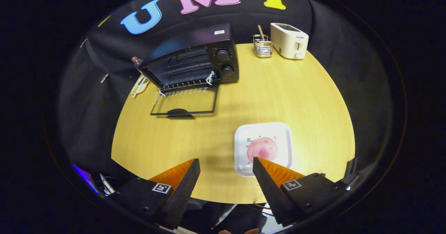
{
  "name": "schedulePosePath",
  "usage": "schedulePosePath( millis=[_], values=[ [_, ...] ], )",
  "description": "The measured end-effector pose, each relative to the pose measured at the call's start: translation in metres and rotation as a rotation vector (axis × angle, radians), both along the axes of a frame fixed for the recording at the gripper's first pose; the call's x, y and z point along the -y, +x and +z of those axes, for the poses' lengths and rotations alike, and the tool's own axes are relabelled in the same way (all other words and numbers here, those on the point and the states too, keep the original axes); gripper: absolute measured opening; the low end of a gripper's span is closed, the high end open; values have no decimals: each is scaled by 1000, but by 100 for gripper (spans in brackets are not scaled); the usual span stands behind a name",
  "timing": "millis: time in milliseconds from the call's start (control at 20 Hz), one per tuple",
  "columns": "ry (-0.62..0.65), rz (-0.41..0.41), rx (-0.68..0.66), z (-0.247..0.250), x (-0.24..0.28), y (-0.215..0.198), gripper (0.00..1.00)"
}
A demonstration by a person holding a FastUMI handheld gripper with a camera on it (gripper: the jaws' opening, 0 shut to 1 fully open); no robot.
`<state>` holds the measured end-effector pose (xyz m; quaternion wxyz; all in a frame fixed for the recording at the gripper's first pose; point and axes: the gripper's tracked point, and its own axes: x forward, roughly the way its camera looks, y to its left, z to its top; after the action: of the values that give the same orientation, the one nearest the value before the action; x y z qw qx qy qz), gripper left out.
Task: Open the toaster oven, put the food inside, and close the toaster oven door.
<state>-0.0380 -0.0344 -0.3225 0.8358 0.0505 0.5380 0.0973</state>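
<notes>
Gripper view: gripper [226, 162] fingers spread wide, holding nothing; pink food [262, 148] on its white plate [244, 136] sits just ahead of one fingertip, toaster oven [195, 65] open beyond; an off-centre approach risks nudging the plate

Light wood table [296, 94] here. Sitting on it: a black toaster oven [195, 61] at the back with its door [184, 103] dropped flat onto the tabletop, a wire holder [262, 46] beside a white toaster [289, 40], and a white square plate [263, 148] near the front.
</notes>
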Motion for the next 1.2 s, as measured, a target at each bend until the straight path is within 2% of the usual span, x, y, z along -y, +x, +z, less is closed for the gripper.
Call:
schedulePosePath(
  millis=[350,600,700,800,850,900,950,1000,1150,1200],
  values=[
    [-57,-66,-181,-43,87,23,99],
    [-71,-34,-275,-82,107,35,97],
    [-86,-31,-291,-93,116,39,90],
    [-98,-32,-290,-105,121,44,90],
    [-101,-33,-293,-110,122,47,84],
    [-99,-29,-298,-117,121,47,73],
    [-96,-24,-305,-122,120,47,73],
    [-102,-15,-308,-128,119,46,66],
    [-110,9,-331,-139,116,44,55],
    [-118,17,-337,-142,116,43,55]
  ],
)
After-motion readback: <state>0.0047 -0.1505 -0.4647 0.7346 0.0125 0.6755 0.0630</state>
